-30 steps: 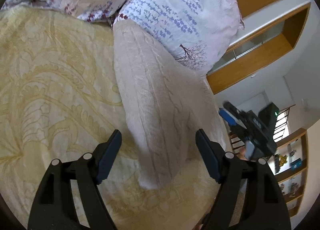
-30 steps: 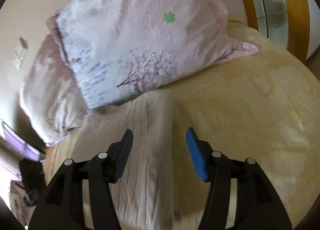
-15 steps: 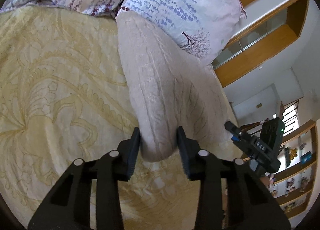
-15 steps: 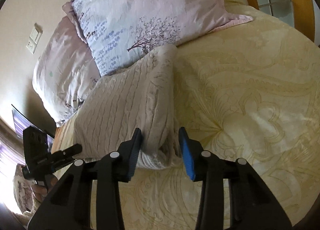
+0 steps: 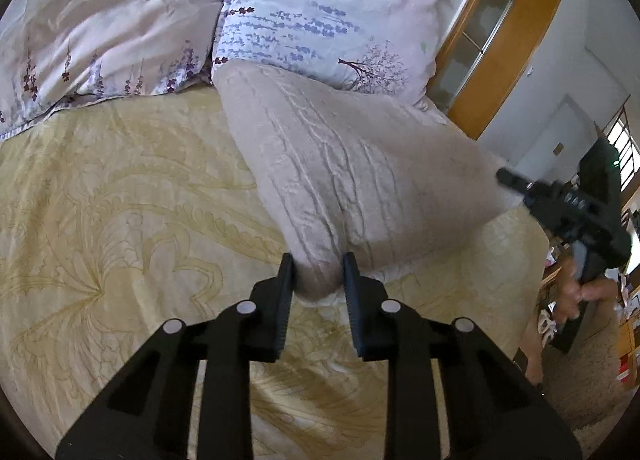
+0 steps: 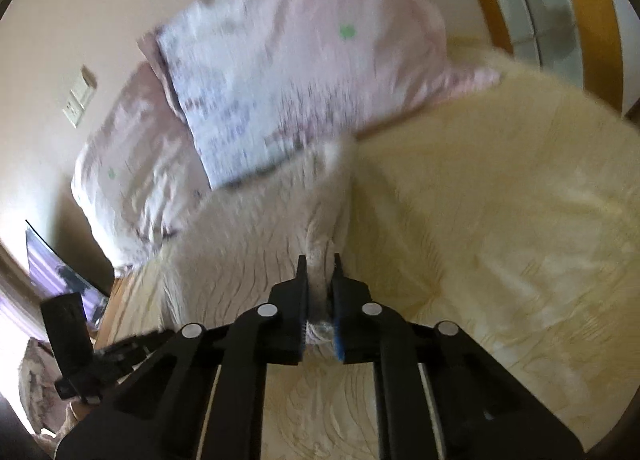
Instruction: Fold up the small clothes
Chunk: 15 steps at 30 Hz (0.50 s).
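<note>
**Entry: knit garment, both near corners taken up for a fold**

Left hand-held gripper point(image 5: 317, 274). Nearest item in the left wrist view. Jaws closing on the near-left corner of the garment; a rounded bunch of knit sits between the pads, which press it from both sides.

Right hand-held gripper point(image 6: 319, 280). Nearest item in the right wrist view. Jaws nearly together, clamped on a thin pinch of the garment's other near corner. View blurred; fine detail cannot be told.

Cream cable-knit garment point(image 5: 352, 163). Lies lengthwise on the bed, near edge held at both corners, far end reaching up against the pillows. Appears already doubled along its length, though this cannot be confirmed.

Bedspread point(image 5: 120, 219). Pale yellow, leaf pattern, bare to either side of the garment.

Pillows. Lavender-print pillow point(image 5: 320, 7) just beyond the garment's far end, touching it; pink pillow point(image 5: 108, 15) beside it.

Step in hand, as judged: securing the near edge ahead of a fold.

Next move calls for: lifting both corners together, level with each other, carrying them towards the far end, and laying edge on edge short of the pillows. Uneven height would skew the fold.
</note>
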Each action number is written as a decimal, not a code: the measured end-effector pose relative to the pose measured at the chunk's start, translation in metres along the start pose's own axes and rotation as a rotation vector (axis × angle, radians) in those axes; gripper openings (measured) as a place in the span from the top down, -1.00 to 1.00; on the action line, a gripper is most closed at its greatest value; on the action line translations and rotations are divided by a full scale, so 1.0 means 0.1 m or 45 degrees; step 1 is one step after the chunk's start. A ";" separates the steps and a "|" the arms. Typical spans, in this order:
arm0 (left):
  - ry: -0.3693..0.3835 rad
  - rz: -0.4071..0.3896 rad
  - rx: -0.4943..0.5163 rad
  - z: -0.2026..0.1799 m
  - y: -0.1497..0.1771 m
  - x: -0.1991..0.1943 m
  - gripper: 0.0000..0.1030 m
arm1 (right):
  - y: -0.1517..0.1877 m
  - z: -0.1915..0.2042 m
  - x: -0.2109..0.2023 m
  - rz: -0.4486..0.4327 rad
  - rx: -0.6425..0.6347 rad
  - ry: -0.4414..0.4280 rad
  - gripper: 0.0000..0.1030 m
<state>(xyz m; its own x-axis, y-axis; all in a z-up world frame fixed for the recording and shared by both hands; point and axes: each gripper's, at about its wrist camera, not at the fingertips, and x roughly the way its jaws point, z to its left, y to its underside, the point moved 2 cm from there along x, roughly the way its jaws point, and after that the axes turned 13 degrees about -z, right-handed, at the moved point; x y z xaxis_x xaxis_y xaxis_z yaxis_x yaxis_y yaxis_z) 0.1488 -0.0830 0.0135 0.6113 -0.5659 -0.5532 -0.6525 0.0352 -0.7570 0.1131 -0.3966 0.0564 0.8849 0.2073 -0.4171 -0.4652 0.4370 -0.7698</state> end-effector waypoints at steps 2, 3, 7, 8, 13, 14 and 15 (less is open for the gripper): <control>0.009 -0.003 -0.008 -0.01 0.00 -0.02 0.45 | -0.01 0.04 -0.05 -0.013 -0.046 0.036 0.82; 0.016 -0.007 -0.011 -0.01 0.00 -0.03 0.45 | 0.01 0.03 -0.05 -0.003 -0.073 0.070 0.82; 0.040 0.023 -0.024 -0.03 0.05 -0.02 0.45 | 0.24 -0.16 0.06 0.105 -0.066 0.179 0.82; 0.043 0.031 -0.027 -0.03 0.07 -0.01 0.45 | 0.28 -0.20 0.08 0.122 -0.053 0.188 0.82; 0.058 0.051 -0.044 -0.04 0.13 0.00 0.44 | 0.39 -0.33 0.16 0.180 0.022 0.204 0.81; 0.065 0.052 -0.057 -0.04 0.13 -0.01 0.44 | 0.39 -0.35 0.18 0.194 0.040 0.193 0.81; 0.077 0.048 -0.083 -0.02 0.12 -0.03 0.40 | 0.39 -0.35 0.18 0.202 0.051 0.182 0.80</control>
<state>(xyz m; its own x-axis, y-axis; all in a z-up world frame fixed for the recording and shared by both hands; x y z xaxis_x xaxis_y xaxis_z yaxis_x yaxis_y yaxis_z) 0.1382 -0.0827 0.0073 0.5589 -0.6139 -0.5575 -0.7036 0.0046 -0.7105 0.1098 -0.4069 0.0023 0.7870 0.1513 -0.5981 -0.5947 0.4440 -0.6702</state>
